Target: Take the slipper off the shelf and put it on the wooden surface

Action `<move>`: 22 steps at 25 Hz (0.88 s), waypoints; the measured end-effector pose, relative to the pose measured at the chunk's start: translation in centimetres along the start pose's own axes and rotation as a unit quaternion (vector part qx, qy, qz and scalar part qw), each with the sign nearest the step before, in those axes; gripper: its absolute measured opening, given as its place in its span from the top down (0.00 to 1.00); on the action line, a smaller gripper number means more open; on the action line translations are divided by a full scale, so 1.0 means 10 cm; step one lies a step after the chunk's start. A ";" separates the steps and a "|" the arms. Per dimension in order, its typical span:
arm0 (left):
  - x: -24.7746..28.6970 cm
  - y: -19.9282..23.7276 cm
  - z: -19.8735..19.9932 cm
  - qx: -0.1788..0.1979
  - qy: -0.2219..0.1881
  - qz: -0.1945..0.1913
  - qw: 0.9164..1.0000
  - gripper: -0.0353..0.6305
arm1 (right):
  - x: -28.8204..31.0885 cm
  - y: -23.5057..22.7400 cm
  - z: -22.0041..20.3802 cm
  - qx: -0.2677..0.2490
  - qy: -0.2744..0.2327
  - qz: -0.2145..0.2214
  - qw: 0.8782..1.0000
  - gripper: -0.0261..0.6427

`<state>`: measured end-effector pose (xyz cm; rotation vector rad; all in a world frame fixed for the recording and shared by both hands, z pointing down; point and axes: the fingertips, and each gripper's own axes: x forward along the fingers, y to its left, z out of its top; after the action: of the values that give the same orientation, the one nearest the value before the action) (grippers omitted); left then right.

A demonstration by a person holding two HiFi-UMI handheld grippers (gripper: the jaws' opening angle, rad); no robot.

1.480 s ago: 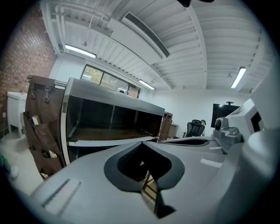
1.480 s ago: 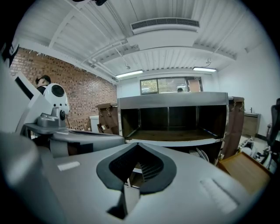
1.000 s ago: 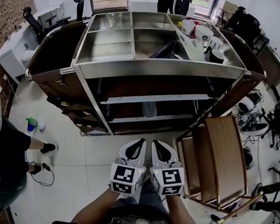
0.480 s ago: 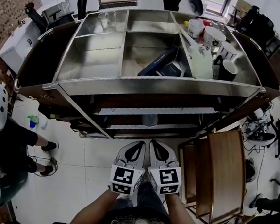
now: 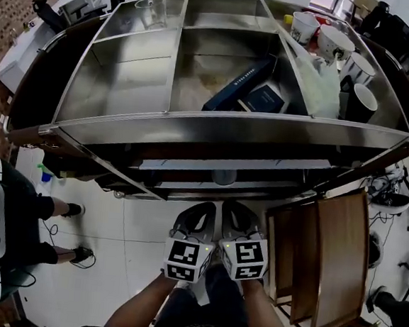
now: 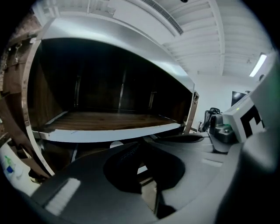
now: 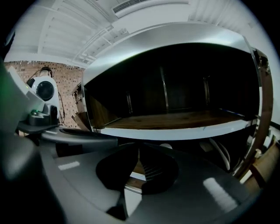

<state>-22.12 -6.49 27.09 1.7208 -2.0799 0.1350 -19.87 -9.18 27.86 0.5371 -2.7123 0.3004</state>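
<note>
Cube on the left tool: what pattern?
The cube carries black-and-white square markers; head view shows it best.

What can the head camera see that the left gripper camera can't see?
Only the head view shows the cart's metal top, the cups, the dark boxes and the wooden rack on the floor. Only the left gripper view shows the ceiling and the wooden shelf board deep inside. Both show the left gripper, jaws shut, and the cart's silver front edge.
</note>
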 end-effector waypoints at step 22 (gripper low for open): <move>0.72 0.50 -0.90 -0.003 0.000 -0.004 1.000 0.94 | 1.06 -0.50 -1.04 0.011 -0.003 -0.054 0.998 0.88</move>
<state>-25.48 -8.87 38.97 1.7250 -2.0705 0.1253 -23.91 -14.30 42.12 0.6891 -2.6772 0.3012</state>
